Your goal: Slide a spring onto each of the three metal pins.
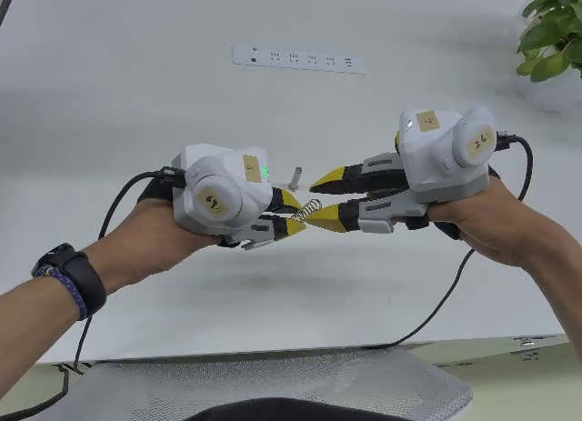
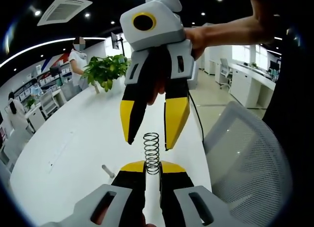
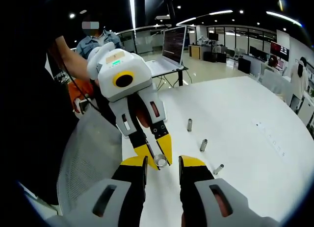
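While left gripper [image 2: 153, 169] fingers clamp one end of a silvery coil spring [image 2: 152, 149], right gripper [image 1: 312, 202] fingers apart around it.

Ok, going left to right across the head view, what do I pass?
black wristband → left gripper → spring → right gripper → potted plant. The pin and the power strip are left out, since they sit over the grippers' span.
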{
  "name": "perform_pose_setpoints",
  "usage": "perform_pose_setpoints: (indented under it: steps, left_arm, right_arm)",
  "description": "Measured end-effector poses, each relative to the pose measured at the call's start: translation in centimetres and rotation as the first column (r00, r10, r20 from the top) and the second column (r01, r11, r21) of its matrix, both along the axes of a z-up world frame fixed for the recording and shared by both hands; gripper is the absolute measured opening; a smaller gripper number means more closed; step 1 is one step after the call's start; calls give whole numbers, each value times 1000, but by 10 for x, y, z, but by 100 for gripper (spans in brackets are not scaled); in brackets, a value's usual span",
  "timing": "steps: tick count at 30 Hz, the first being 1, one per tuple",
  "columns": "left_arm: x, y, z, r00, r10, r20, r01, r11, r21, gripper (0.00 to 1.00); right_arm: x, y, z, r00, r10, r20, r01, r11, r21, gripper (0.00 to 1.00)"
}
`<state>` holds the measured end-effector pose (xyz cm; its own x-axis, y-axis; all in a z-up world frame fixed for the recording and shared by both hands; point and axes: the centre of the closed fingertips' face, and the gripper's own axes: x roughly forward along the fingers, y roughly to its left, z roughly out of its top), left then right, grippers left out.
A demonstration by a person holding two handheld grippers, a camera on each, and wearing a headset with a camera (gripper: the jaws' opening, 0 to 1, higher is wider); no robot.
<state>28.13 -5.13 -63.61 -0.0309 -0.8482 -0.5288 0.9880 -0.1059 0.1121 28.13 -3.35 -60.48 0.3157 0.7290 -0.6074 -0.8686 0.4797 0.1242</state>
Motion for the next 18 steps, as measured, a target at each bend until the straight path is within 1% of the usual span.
perform_pose_setpoints:
  steps: [2,8,12,15,18]
  left_arm:
    - [0,0,0,1000,-2,-2,2,1000,0,2]
    - [-2,-1,-2,1000,-14,0,14,1000,8,2]
    - [-5,-2,-5,1000,-24,1,24,1000,15,2]
    - [-7,-5,-6,1000,-30,1,30,999,15,2]
    - [-9,-7,-6,999,-38,3,38,999,15,2]
  right_arm:
    - [-2,-2,-3,1000,19,-3,-19,999,-29,24]
    - [-6,-2,-6,998,60,-1,-60,994,-87,24]
    - [-8,-5,-10,994,107,-5,-107,983,-152,23]
    - [-9,-6,-11,992,128,-8,-128,975,-181,23]
    - [-10,-7,-11,988,155,-8,-153,965,-215,22]
